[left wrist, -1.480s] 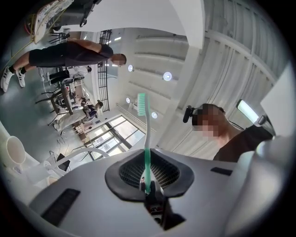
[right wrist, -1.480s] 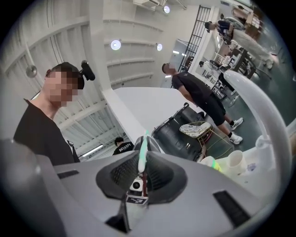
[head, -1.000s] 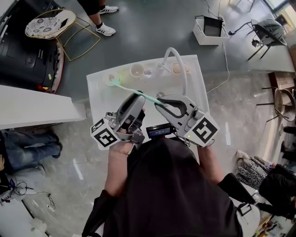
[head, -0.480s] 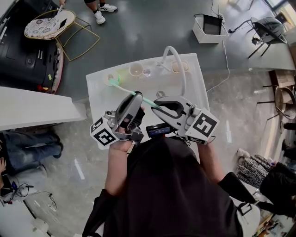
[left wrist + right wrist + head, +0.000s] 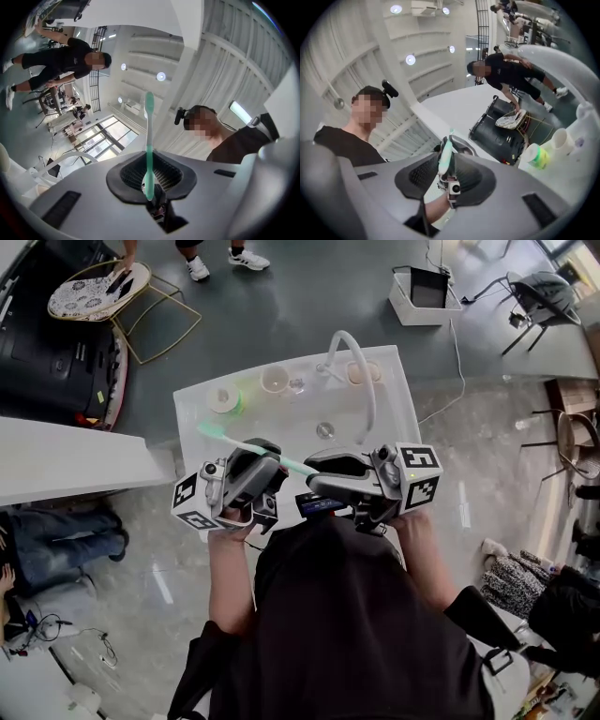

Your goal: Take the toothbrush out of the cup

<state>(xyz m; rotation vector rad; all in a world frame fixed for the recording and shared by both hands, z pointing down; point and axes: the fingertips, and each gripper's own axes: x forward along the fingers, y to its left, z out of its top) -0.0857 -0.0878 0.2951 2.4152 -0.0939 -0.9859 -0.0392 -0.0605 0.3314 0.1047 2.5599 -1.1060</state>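
- Left gripper (image 5: 264, 450): jaws clamped on the toothbrush (image 5: 230, 439), with the brush head jutting out past them.
- Right gripper (image 5: 316, 463): jaws apart, just opened, with the handle end lying loose between them.
- Toothbrush: in the air over the worktop (image 5: 398, 418), outside the green cup (image 5: 223, 399).

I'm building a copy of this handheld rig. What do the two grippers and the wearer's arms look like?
The left gripper and right gripper are smooth light-grey shells with curved jaws lined by black ribbed pads. Each carries a white cube with black square markers. The person wears a black short-sleeved top; the forearms are bare.
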